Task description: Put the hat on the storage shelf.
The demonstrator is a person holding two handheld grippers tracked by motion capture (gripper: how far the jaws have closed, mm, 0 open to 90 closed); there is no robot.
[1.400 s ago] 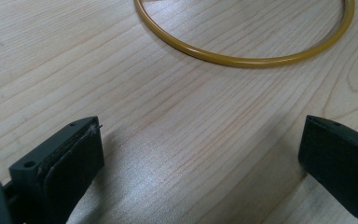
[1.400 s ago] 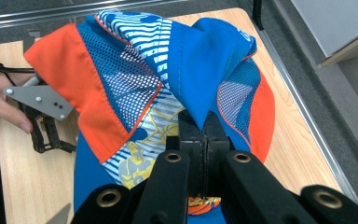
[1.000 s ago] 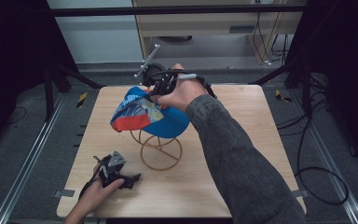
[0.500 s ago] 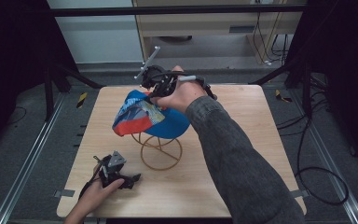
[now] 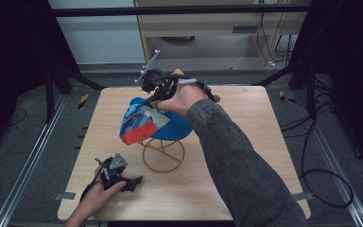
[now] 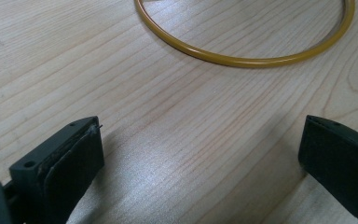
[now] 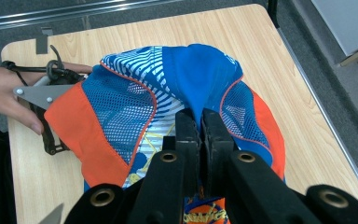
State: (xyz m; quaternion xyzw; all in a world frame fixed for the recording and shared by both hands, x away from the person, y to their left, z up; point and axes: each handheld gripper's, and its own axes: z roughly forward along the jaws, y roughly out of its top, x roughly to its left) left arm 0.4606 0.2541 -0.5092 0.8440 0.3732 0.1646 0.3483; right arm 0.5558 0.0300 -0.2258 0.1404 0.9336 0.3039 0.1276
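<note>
A blue, orange and white mesh cap (image 5: 144, 124) sits on top of a yellow wire stand (image 5: 163, 158) in the middle of the table. My right gripper (image 5: 152, 100) comes down on the cap's far side. In the right gripper view it (image 7: 199, 116) is shut on a fold of the cap's (image 7: 130, 102) blue cloth; its jaws have just been opening slightly, with the cloth still pinched. My left gripper (image 5: 133, 181) rests on the table at the front left, open, with bare wood between its jaws (image 6: 200, 154). The stand's ring base (image 6: 242, 59) lies just ahead of it.
The wooden table (image 5: 246, 142) has free room on its right half and along the front. The person's right forearm crosses that side from the bottom. Black frame posts and cables stand on the floor around the table.
</note>
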